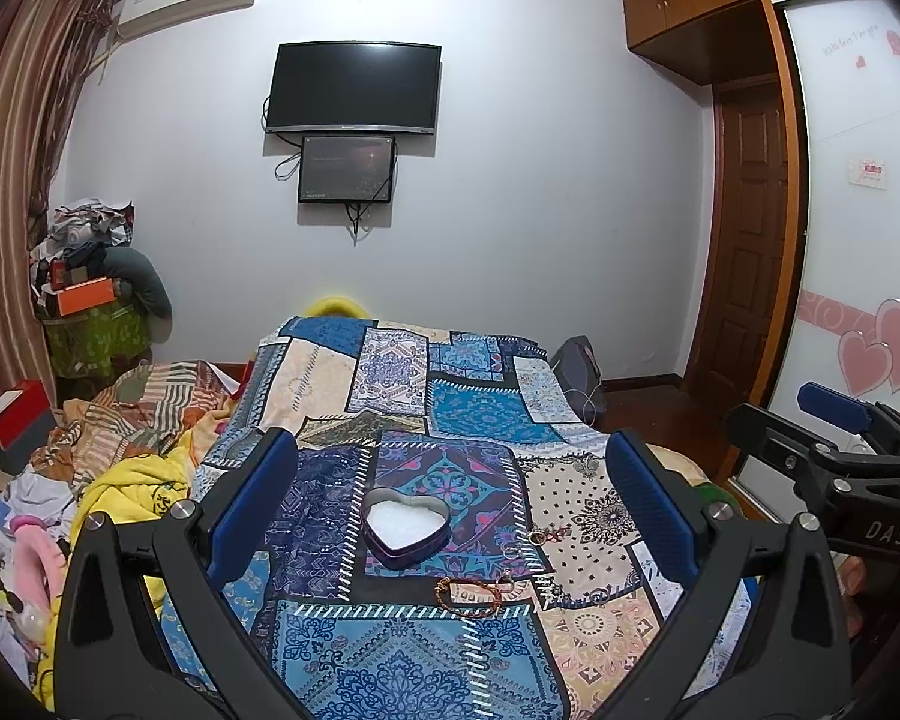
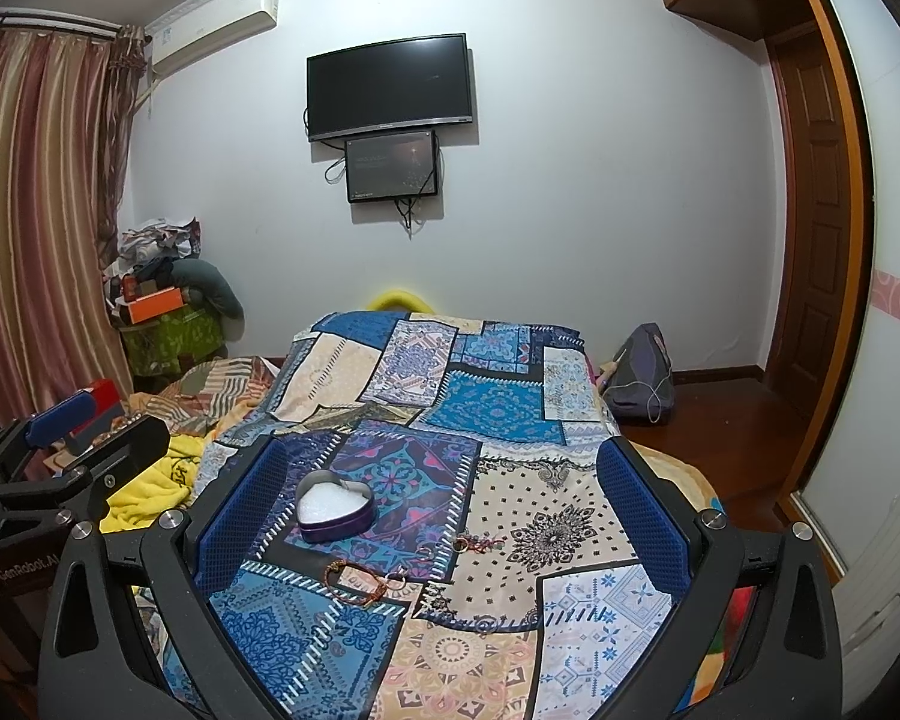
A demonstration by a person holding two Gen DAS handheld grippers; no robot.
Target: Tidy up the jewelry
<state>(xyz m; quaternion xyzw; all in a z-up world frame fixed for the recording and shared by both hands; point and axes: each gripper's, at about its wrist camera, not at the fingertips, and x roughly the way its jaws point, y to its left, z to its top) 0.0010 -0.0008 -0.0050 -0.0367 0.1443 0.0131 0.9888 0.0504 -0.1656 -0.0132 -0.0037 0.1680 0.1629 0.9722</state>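
A purple heart-shaped tin [image 1: 406, 531] with white filling stands open on the patchwork bedspread [image 1: 450, 420]; it also shows in the right wrist view [image 2: 334, 510]. A brown beaded bracelet [image 1: 471, 595] lies just in front of it, also in the right wrist view [image 2: 354, 582]. A small ring [image 1: 511, 550] and a red-and-gold trinket [image 1: 549, 535] lie to the tin's right; the trinket also shows in the right wrist view [image 2: 477, 542]. My left gripper [image 1: 450, 510] is open, above the bed, the tin between its fingers. My right gripper [image 2: 444, 504] is open and empty.
Piled clothes and a yellow blanket [image 1: 132, 486] lie left of the bed. Boxes and a grey pillow [image 1: 141, 282] stack by the curtain. A bag [image 2: 639, 375] sits on the wooden floor at right. A wardrobe door [image 1: 858, 240] stands at far right.
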